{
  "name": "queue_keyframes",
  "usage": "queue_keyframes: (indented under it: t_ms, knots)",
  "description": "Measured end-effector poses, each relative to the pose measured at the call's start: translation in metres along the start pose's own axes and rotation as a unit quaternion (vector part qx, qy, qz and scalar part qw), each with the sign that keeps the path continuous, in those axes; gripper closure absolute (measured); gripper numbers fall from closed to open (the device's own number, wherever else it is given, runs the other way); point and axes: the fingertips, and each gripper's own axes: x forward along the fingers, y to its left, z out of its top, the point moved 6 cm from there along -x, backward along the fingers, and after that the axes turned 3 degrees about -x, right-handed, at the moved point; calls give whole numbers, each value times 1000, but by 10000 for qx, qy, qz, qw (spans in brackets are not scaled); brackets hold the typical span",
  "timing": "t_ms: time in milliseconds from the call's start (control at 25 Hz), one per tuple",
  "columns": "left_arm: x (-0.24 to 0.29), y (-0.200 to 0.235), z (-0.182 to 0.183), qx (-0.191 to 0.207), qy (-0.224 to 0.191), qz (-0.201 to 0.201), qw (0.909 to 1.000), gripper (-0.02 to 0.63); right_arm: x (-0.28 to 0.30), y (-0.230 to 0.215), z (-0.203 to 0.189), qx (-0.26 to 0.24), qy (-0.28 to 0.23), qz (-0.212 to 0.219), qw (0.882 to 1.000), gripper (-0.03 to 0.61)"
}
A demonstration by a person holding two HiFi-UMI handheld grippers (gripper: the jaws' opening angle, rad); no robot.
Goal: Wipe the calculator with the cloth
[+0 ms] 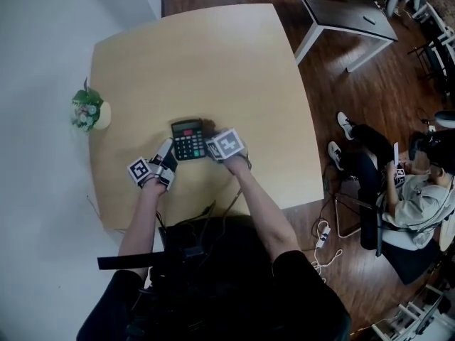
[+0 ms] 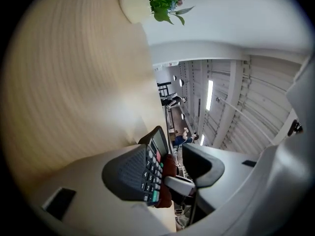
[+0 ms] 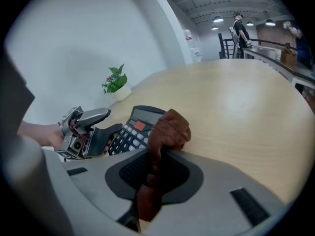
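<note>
Calculator [image 1: 188, 139] lies on the wooden table [image 1: 213, 55], between the two grippers.
Unlike the head view, the right gripper view clearly shows the right gripper [image 3: 155, 171] clamped on a brown cloth [image 3: 168, 129] that is bunched against the keys. The left gripper [image 2: 170, 166] straddles the calculator's edge with its jaws apart.

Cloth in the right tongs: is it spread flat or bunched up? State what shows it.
Bunched up. The right gripper view shows the brown cloth crumpled into a wad, pinched in the right tongs, beside the calculator.

The dark calculator [image 1: 188, 139] lies flat, keys up, between the left claw's [image 2: 170, 168] spread jaws, with the bunched brown cloth [image 3: 169, 128], pinched in the right claw [image 3: 158, 156], against its side.
</note>
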Motion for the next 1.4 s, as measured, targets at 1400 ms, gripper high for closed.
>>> queue_keyframes:
  t_ms: [1400]
  knots:
    - [-101,-29,7,-104,-1107,-1049,9883,399,-43,-16,-43,2234,-1029,237,9690,514]
